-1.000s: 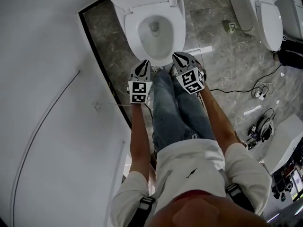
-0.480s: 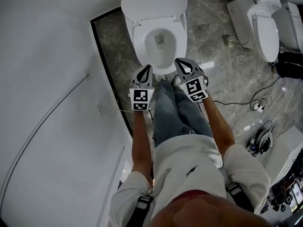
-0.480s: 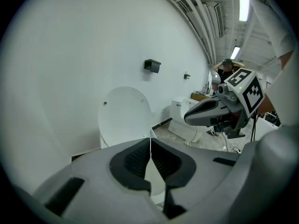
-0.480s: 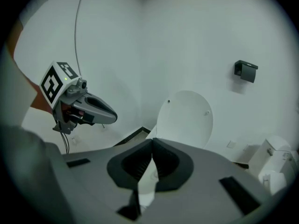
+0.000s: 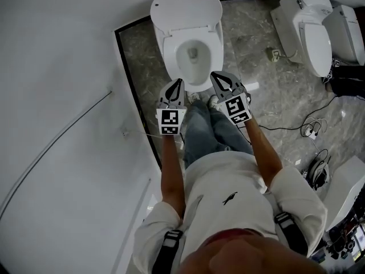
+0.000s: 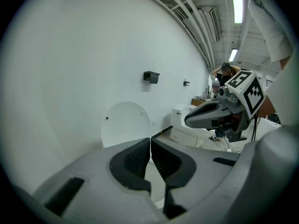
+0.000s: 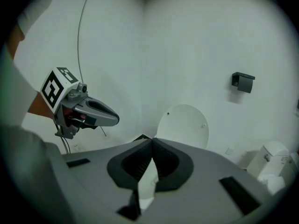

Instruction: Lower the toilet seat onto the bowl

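Toilet seat (image 5: 169,53): seemingly flat on the bowl (image 5: 194,67) already, though hard to confirm from above; lid (image 5: 185,7) upright behind. Left gripper (image 5: 179,82) and right gripper (image 5: 215,76) near the front rim, both pinched together on nothing. Open one first, check for a raised ring against the lid, then ease it down slowly.

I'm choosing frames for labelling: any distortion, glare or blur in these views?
Head view: evenly lit, toilet sharp, little distortion. Left gripper view: strong fisheye, dark corners, ceiling light strip blown out. Right gripper view: same fisheye, dimmer, wall bowed.
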A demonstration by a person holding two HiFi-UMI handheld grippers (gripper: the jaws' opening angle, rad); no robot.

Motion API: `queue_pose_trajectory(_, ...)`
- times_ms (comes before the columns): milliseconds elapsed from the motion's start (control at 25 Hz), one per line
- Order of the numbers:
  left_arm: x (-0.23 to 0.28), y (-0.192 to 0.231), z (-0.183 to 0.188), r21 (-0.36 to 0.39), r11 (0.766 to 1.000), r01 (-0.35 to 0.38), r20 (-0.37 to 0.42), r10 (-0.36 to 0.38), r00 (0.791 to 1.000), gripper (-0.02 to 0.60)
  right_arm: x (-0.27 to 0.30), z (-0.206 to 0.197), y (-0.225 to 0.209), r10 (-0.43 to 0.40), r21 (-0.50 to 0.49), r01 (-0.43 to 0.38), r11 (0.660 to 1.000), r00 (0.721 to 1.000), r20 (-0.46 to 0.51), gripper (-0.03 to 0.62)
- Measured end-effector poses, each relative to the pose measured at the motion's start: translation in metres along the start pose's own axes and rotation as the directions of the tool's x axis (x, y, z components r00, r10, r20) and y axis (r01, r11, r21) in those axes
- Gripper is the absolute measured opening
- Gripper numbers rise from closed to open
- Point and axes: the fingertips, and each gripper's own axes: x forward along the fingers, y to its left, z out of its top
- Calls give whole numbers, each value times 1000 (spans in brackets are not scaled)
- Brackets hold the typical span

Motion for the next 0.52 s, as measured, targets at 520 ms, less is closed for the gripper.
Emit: queue_pose_trajectory(520, -14, -21, 37, 14, 1000, -7, 41, 6, 999, 32, -28, 26, -3, 5, 9, -6, 1000, 999, 43, 29)
